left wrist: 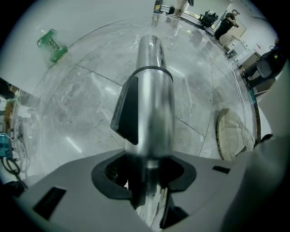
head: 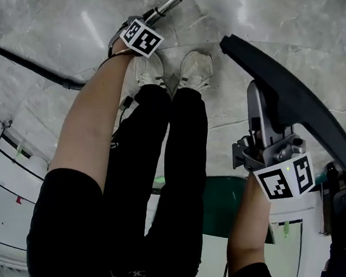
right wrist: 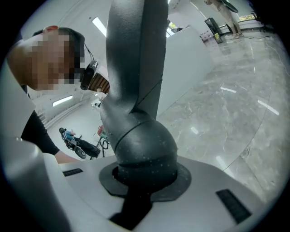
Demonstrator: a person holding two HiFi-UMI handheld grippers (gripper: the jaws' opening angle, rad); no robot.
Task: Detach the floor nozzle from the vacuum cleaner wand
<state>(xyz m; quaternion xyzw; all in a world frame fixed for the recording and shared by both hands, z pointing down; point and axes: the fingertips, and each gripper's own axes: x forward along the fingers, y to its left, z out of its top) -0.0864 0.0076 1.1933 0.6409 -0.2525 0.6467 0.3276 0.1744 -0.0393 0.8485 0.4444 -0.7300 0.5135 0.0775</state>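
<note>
The dark grey floor nozzle (head: 295, 98) is off the wand and hangs in the air at the right. My right gripper (head: 256, 137) is shut on its rounded neck (right wrist: 142, 145), and the nozzle body (right wrist: 133, 59) rises above the jaws. The silver wand (head: 166, 7) points down at the marble floor, with its free end beyond my left gripper (head: 151, 18). In the left gripper view the wand (left wrist: 153, 99), with a black clip on its side, runs between the jaws of the left gripper (left wrist: 147, 192). A thin gap shows beside it, so the pads do not press.
My two white shoes (head: 195, 67) (head: 148, 70) stand on the floor just right of the wand. A black hose (head: 34, 65) crosses the floor at the left. White cabinets (head: 2, 210) lie near left, a green bin (head: 221, 206) near right. A green spool (left wrist: 52, 44) lies on the floor.
</note>
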